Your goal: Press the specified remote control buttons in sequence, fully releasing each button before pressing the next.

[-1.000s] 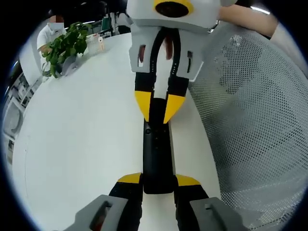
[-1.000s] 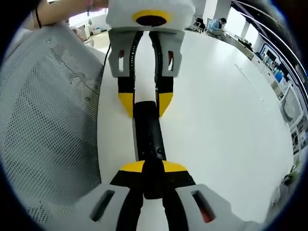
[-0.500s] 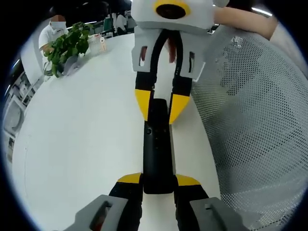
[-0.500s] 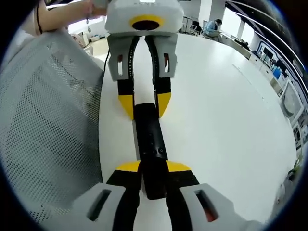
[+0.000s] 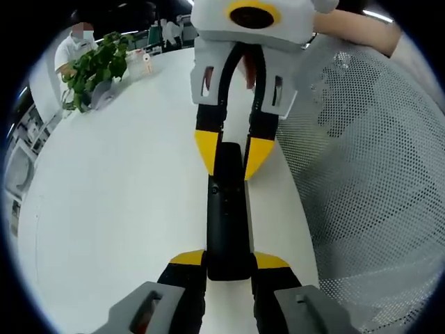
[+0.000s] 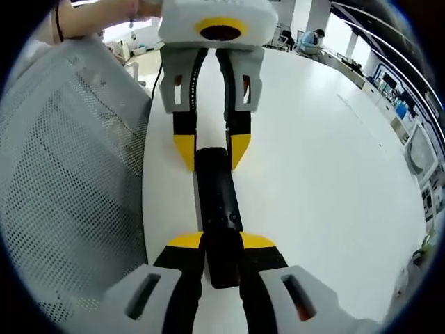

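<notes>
Across the middle of both views a white table (image 5: 118,209) ran away from you, with a mesh chair back (image 5: 368,181) filling the right of the left gripper view. Your remote (image 5: 227,209) lay flat near the table edge, held end to end. Your left gripper (image 5: 228,268) had its jaws closed on the near end at lower centre; your right gripper (image 6: 219,249) likewise gripped the opposite end. To press well, you needed one gripper to steady the remote while the other let go, closed its tips and came down squarely on a single button, then lifted fully clear. Which button was wanted could not be told: the buttons (image 6: 229,218) were tiny, dark and unreadable, and both ends sat hidden under jaws.
</notes>
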